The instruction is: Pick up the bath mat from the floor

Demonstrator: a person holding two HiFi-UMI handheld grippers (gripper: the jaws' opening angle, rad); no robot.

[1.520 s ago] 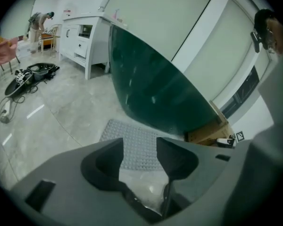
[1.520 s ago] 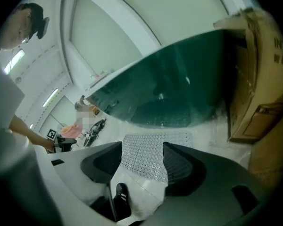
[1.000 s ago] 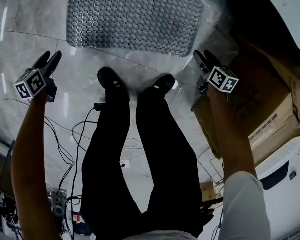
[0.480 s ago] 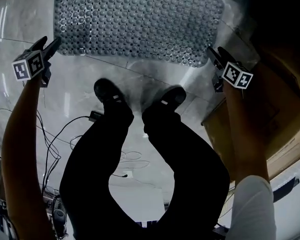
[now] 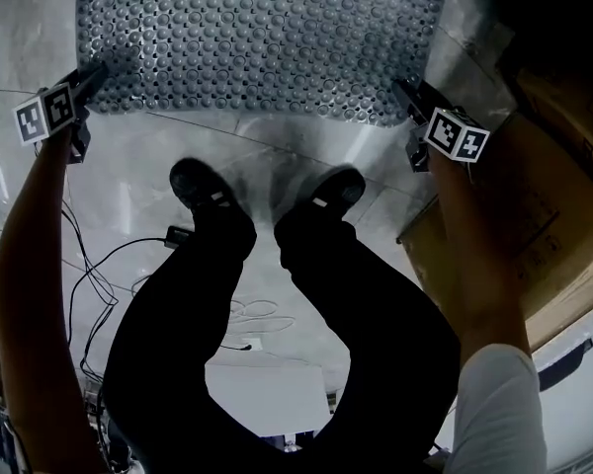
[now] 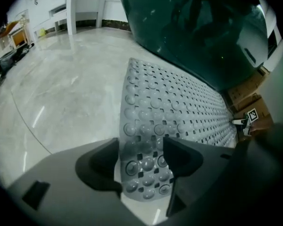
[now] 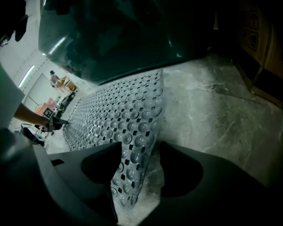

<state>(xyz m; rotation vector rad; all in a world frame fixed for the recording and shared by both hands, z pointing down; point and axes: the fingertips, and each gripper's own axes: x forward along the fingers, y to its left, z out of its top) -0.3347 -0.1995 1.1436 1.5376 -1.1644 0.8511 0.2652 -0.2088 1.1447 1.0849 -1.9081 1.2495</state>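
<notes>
One grey studded bath mat lying on the glossy marble floor, left tongs and right tongs both spread, each straddling a near corner unpinched, two black shoes standing behind, cardboard boxes sitting right.

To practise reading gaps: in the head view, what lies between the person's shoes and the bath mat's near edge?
Only bare glossy floor; the head view shows nothing lying between the shoes and the bath mat.

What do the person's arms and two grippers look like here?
The left gripper and right gripper each have black tapering jaws and a white cube with black square markers. The right arm wears a white sleeve; the left arm is bare.
</notes>
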